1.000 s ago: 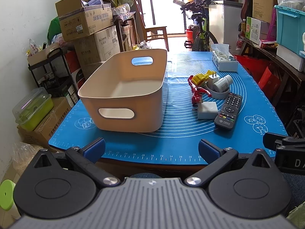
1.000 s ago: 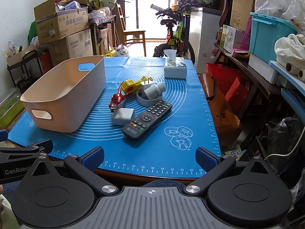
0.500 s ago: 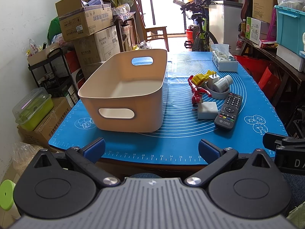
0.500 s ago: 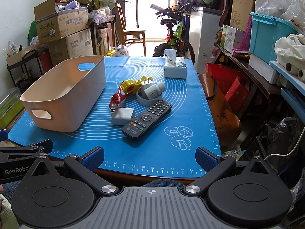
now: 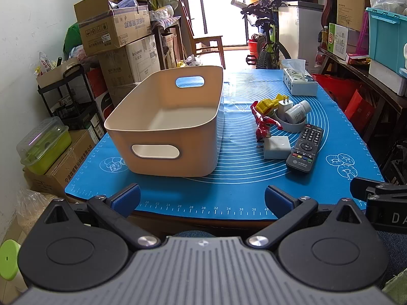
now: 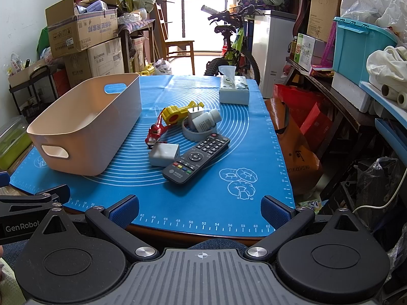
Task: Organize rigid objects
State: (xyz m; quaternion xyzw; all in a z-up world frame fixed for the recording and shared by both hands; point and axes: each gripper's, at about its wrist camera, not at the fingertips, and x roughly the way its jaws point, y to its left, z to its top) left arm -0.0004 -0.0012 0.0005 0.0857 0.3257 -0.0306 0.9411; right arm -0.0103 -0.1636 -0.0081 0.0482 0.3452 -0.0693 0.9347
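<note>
Both grippers hang at the near edge of the worktop, short of everything on the blue mat (image 5: 236, 188). The left gripper (image 5: 202, 197) has its fingers (image 5: 126, 198) spread wide with nothing between them; the right gripper (image 6: 199, 207) likewise has its fingers (image 6: 276, 209) spread wide and empty.

The beige bin (image 5: 168, 127) is the landmark. It stands upright on the mat, open side up and with nothing inside, a cut-out handle in each short wall. In the left wrist view the bin sits straight ahead of the left fingers, well apart from them, a strip of bare mat between.

All the loose things lie to the right of the bin, none touching it. Nearest the bin is the red toy figure (image 6: 155, 133), and just beyond it the yellow toy (image 6: 174, 113). Right of these a grey ring (image 6: 195, 133) lies flat, with a white pill bottle (image 6: 206, 120) resting on its side across it and a white plug adapter (image 6: 195, 113) just behind, prongs up. Nearer the fingers than the ring, a white square charger (image 6: 164, 155) lies beside the black remote control (image 6: 197, 158), the two touching or nearly so. The remote lies ahead of the right fingers, well apart from them.

A tissue box (image 6: 234, 90) stands at the far right of the mat, well beyond the bin's far end.
</note>
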